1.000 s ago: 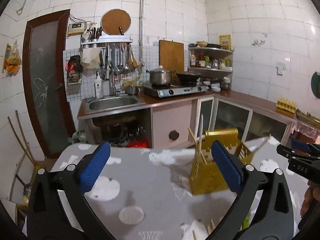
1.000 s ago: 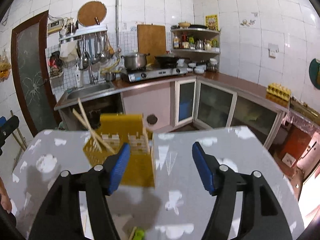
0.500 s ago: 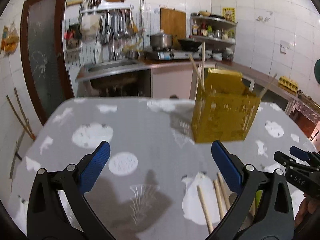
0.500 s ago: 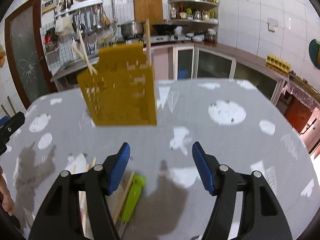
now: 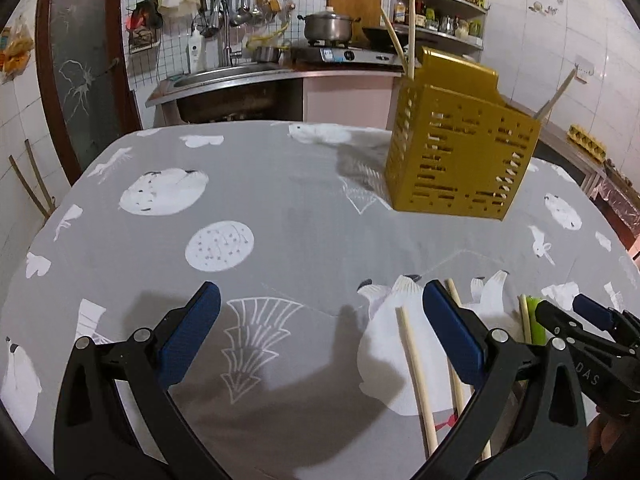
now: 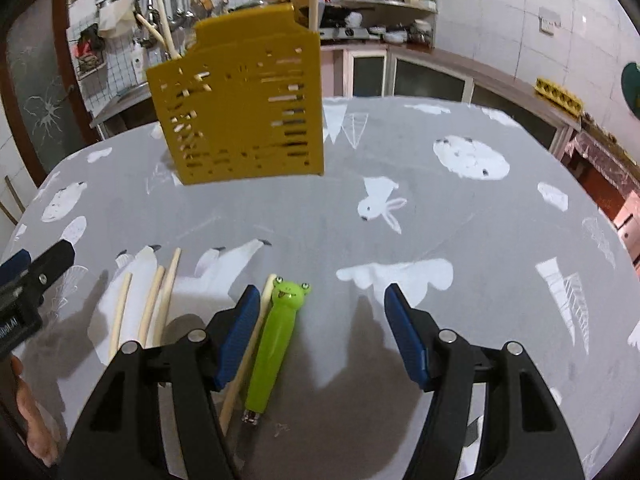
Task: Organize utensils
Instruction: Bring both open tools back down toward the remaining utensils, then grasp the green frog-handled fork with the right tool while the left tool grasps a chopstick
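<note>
A yellow slotted utensil holder (image 5: 460, 148) (image 6: 244, 108) stands upright on the grey patterned tablecloth (image 5: 280, 216), with a few wooden chopsticks sticking out of it. Loose wooden chopsticks (image 6: 148, 308) (image 5: 416, 364) lie flat on the cloth near the front. A green frog-headed utensil handle (image 6: 276, 332) lies beside one more chopstick (image 6: 248, 348). My left gripper (image 5: 320, 328) hangs open over bare cloth, left of the chopsticks. My right gripper (image 6: 320, 328) is open too, low over the cloth, with the frog handle just inside its left finger, untouched.
The round table's edge curves away on all sides. Behind it are a sink counter (image 5: 232, 80), a stove with a pot (image 5: 328, 28), a hanging utensil rack and cabinets (image 6: 420, 76). A person's hand (image 6: 28, 412) holds the left gripper at the lower left.
Both grippers have dropped and tilted down toward the table. The holder has slid up in both views, and the loose chopsticks and green handle have come into sight. Jaw widths are unchanged.
</note>
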